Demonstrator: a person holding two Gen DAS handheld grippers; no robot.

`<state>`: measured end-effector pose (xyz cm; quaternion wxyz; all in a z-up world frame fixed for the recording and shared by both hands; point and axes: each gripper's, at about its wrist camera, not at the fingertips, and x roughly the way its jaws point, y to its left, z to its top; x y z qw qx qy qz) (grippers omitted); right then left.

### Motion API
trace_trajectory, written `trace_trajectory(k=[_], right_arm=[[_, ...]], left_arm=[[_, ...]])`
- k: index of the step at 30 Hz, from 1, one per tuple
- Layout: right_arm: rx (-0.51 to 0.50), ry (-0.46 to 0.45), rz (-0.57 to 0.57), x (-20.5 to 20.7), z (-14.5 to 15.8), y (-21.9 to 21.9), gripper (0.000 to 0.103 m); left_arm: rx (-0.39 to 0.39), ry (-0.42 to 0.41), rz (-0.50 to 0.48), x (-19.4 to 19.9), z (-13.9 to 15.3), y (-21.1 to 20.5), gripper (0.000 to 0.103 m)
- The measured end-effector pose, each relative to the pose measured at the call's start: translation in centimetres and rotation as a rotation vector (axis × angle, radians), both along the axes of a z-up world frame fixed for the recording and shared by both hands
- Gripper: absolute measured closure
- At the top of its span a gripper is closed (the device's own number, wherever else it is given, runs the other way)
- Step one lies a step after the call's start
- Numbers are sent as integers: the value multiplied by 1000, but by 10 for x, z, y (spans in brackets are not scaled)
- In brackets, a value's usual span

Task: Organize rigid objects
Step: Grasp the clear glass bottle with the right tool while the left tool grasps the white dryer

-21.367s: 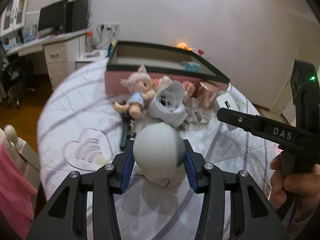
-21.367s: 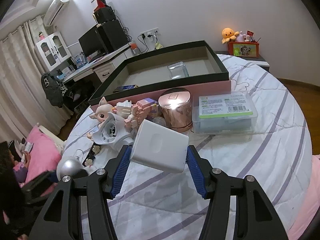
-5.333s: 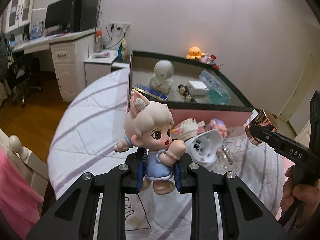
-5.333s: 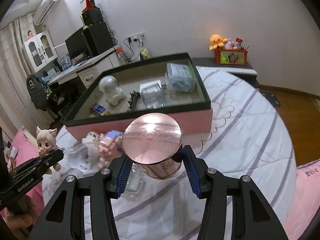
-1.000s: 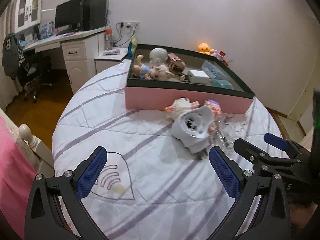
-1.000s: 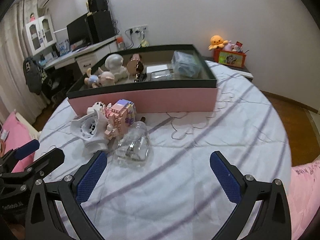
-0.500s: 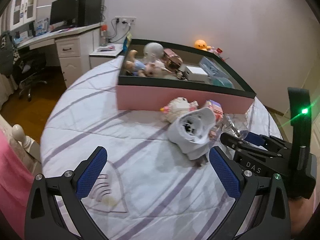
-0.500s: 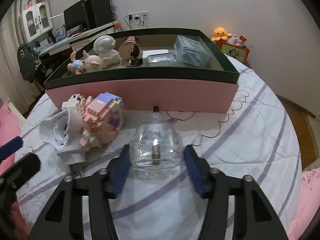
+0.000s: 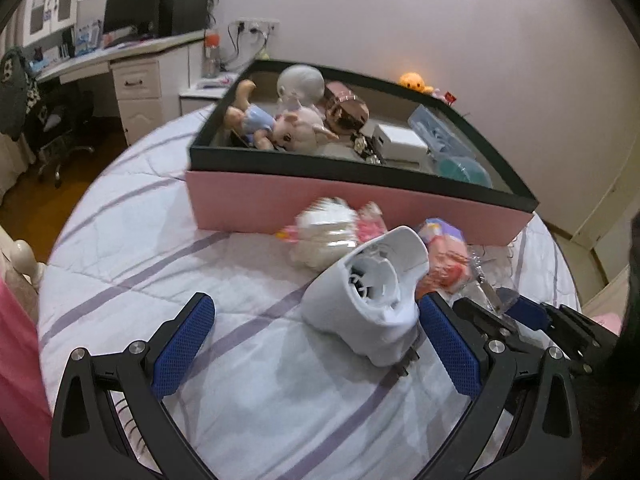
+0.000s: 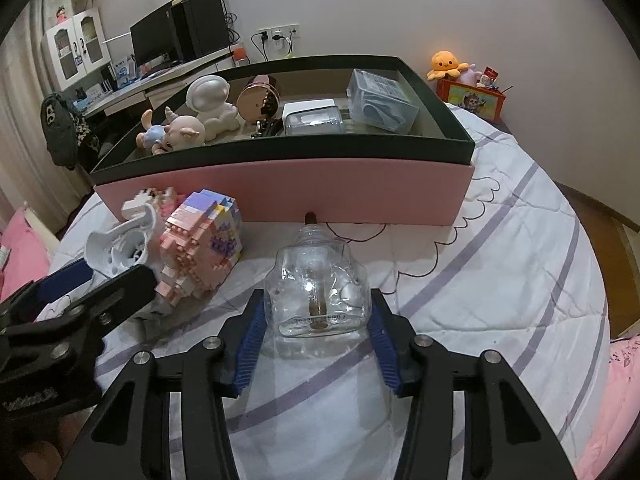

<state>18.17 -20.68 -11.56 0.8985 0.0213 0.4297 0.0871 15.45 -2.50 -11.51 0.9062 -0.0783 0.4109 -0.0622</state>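
Note:
A clear glass bottle [image 10: 316, 292] lies on the striped bedspread, neck toward the box, and my right gripper [image 10: 318, 340] is shut on its sides. The same bottle [image 9: 480, 276] shows at the right in the left wrist view. My left gripper [image 9: 316, 344] stands open wide around a white round-mouthed device [image 9: 376, 296], which lies close to the right pad. The device [image 10: 120, 248] sits beside a pastel brick figure [image 10: 204, 240]. Behind them stands the pink box with a dark rim [image 10: 280, 160], holding a doll, a white figure, a rose-gold tin and several cases.
A white and pink brick toy [image 9: 328, 232] lies against the box front. The left gripper [image 10: 80, 304] crosses the lower left of the right wrist view. A desk with a monitor [image 9: 140, 12] stands behind; the bed edge curves around on all sides.
The right gripper has gone from wide open to shut on the glass bottle. The left gripper has moved forward and down, and the white device now lies between its fingers.

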Motion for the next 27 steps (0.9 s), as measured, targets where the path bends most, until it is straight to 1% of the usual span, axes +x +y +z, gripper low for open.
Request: trace_trajectory(k=[2,3,5,6,7,8,10,12,13,20,23,27], right_arm=[[13,6,-1,2,0,-1,52],[20,8,0,2,0,-2,52],[26,8,2,3,0,-3,52],[28,6,3,3,0,-3,52],[30,3,2,2,0,-4,52],[38,1,-2,1,0,-6,53],[52,-3,-9,-1,1,-9,53],[57,-5,-10,-3,1,-11,53],[61,-6,-11,-5,1,-12,53],[89,-14,-20,-17,4,-19,53],[103,-20,-23,-23,7,-22,53],[117,-34,-23,-29,14,-25,53]], left_arm=[[-3,22,8,9,-3,-1,0],[-17,30,11,13,-4,1,1],[-36,30,-3,18,-4,1,8],[-43,21,-26,17,-4,0,18],[-46,16,-40,17,-3,0,36],[-54,16,-61,16,-4,-2,42],[-74,11,-76,12,-4,1,42],[-113,7,-81,5,-3,9,42],[-118,3,-80,2,-3,11,42],[-97,-25,-65,-27,2,27,42],[-78,-36,-70,-36,4,28,42],[-81,-49,-72,-43,9,32,42]])
